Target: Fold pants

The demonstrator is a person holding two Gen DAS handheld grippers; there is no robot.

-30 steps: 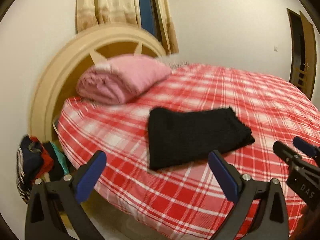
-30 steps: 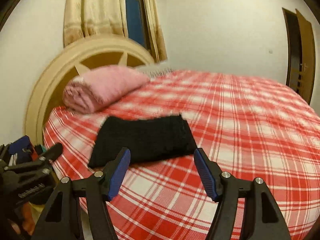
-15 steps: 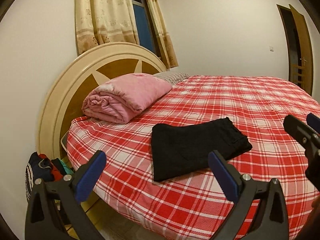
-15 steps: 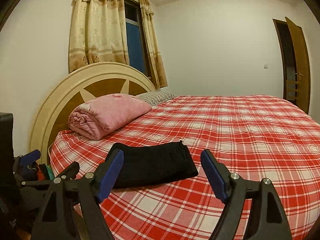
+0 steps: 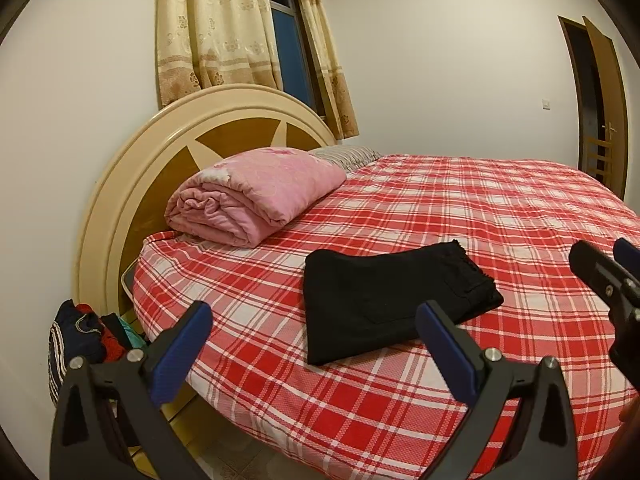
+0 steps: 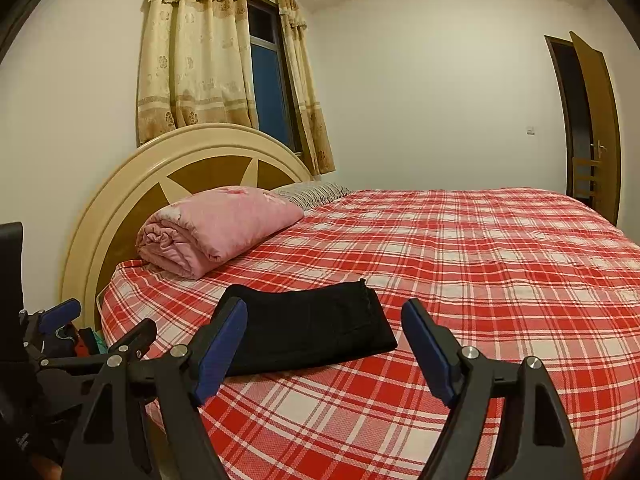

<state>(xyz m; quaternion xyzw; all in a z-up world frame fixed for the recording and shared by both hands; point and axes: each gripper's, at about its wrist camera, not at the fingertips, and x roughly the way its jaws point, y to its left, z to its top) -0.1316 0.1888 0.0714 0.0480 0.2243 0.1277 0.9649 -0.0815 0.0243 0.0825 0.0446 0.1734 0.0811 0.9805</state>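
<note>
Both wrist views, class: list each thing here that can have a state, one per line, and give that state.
black pants: folded flat on the bed, untouched
left gripper: open, empty
right gripper: open, empty
pink quilt: rolled, lying by the headboard
curtains: parted, window showing
door: open
bedsheet: spread over the bed

Pink quilt (image 5: 256, 196) on plaid bed (image 5: 460, 208) — clothes pile (image 5: 86, 336) beside.
</note>
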